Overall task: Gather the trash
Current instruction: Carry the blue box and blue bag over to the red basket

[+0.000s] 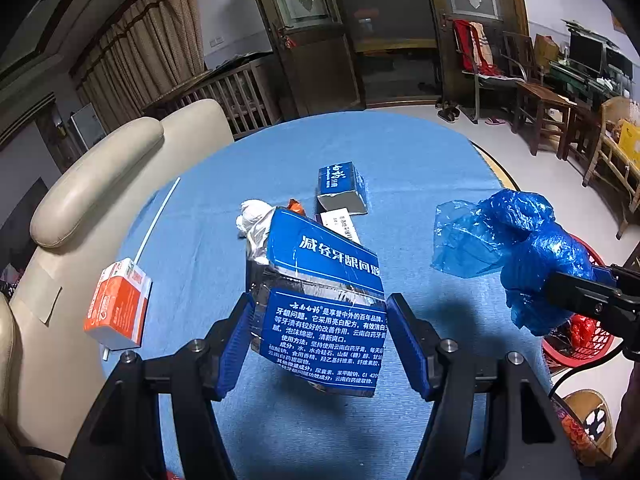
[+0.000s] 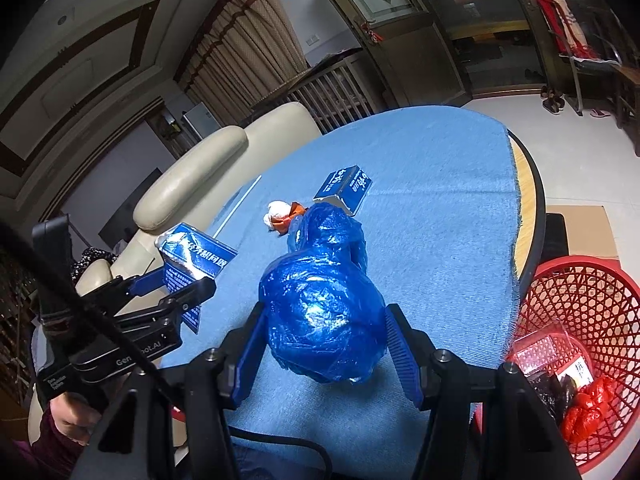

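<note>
My left gripper is shut on a torn blue toothpaste carton and holds it above the blue tablecloth; it also shows in the right wrist view. My right gripper is shut on a crumpled blue plastic bag, also seen in the left wrist view. On the table lie a small blue box, a white paper wad with an orange scrap, an orange and white carton and a white straw.
A red mesh basket holding red and dark trash stands on the floor right of the table. A cream sofa is to the left. Wooden chairs and a cardboard piece are to the right.
</note>
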Demonstrator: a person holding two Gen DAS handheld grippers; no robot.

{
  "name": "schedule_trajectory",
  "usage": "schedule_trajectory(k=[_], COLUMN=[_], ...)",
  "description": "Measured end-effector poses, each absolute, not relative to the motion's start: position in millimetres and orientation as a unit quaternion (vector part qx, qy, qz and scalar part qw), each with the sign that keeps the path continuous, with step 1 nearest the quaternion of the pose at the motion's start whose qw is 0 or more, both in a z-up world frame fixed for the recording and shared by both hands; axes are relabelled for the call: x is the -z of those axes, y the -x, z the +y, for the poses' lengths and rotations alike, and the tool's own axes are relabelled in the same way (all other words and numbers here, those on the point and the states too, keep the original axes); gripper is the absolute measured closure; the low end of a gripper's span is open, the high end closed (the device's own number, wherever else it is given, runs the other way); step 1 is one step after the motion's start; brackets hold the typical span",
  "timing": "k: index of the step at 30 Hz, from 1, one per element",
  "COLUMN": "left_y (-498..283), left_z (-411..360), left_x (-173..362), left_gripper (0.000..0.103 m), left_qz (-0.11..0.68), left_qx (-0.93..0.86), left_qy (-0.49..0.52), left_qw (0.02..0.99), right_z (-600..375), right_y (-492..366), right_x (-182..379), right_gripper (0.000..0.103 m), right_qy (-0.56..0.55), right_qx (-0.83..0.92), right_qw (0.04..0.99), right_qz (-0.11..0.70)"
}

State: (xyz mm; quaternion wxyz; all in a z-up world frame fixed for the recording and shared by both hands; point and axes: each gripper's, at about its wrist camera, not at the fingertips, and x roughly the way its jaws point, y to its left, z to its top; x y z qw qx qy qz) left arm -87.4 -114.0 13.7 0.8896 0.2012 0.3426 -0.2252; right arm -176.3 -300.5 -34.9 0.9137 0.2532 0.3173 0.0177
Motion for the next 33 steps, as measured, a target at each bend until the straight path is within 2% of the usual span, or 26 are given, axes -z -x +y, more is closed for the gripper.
schedule_trajectory(k=[33], left_y=[120.0], left_z=[-175.6], left_x=[-11.8], left_gripper=[0.036], left_qz=[0.340], left_qx=[0.290], left_qy=[-0.260], left_qw=[0.856], right_z=[-353.3], right_y=[235.2], right_x=[39.2], right_gripper=[0.042], right_qy=[-0.308], right_qx=[0.028], right_qw=[0.904], right_qz=[0.295])
